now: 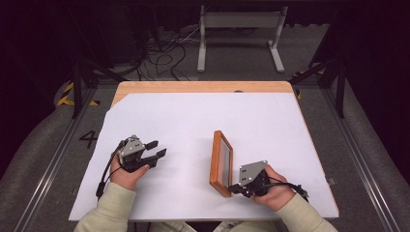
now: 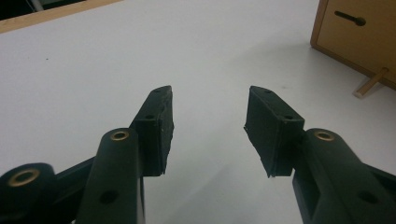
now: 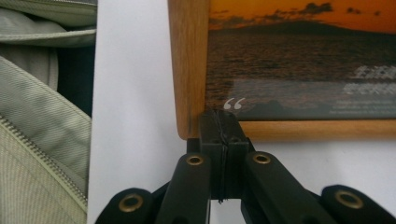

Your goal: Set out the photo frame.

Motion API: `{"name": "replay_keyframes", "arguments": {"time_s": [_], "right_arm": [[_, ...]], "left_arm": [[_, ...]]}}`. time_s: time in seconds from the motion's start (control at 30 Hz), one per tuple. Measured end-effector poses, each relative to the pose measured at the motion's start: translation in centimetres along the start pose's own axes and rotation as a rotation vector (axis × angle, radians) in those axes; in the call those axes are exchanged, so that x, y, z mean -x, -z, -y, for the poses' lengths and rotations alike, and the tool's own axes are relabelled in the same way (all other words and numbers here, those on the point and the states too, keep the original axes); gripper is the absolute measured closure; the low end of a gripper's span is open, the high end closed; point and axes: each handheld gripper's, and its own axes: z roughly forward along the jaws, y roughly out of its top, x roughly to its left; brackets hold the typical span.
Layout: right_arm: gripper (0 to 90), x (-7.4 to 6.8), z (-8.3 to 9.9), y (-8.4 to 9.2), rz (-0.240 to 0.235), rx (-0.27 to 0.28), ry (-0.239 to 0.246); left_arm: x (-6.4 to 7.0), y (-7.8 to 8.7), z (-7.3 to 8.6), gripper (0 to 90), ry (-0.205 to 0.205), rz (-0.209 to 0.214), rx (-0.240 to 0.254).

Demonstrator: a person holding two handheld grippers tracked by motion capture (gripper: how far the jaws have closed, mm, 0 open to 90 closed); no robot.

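**Right gripper is pinching the corner of a picture frame**

A person is sitting at a wooden table [image 1: 203,87] that is covered by a white sheet [image 1: 193,125]. Both sleeves are coming in from the bottom of the high view.

The right gripper [image 1: 237,189] is lying low near the front edge of the sheet, and its jaws are pressing together on the near corner of a wooden picture frame [image 1: 221,163]. In the right gripper view, the right gripper [image 3: 219,122] is biting the frame [image 3: 189,65] at its lower corner, where the wood is meeting the printed sunset photo [image 3: 299,56]. The frame is standing on its long edge, right of the middle of the table, tilted a little.

The left gripper [image 1: 155,149] is resting on the left part of the sheet, well apart from the frame. Its jaws are standing wide apart with nothing between them; in the left gripper view, the gripper [image 2: 210,105] is pointing over the bare sheet, and the back of the frame [image 2: 359,32] with its small prop stick [image 2: 371,82] is showing at the upper right.
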Motion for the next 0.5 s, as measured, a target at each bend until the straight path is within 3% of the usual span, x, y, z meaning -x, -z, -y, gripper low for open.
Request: {"name": "replay_keyframes", "arguments": {"time_s": [0.5], "right_arm": [[90.0,-1.0,-1.6,-2.0,-0.047,0.038,0.025]], "left_arm": [[0.0,-0.1,0.0,51.8,0.0,0.001,0.0]]}}
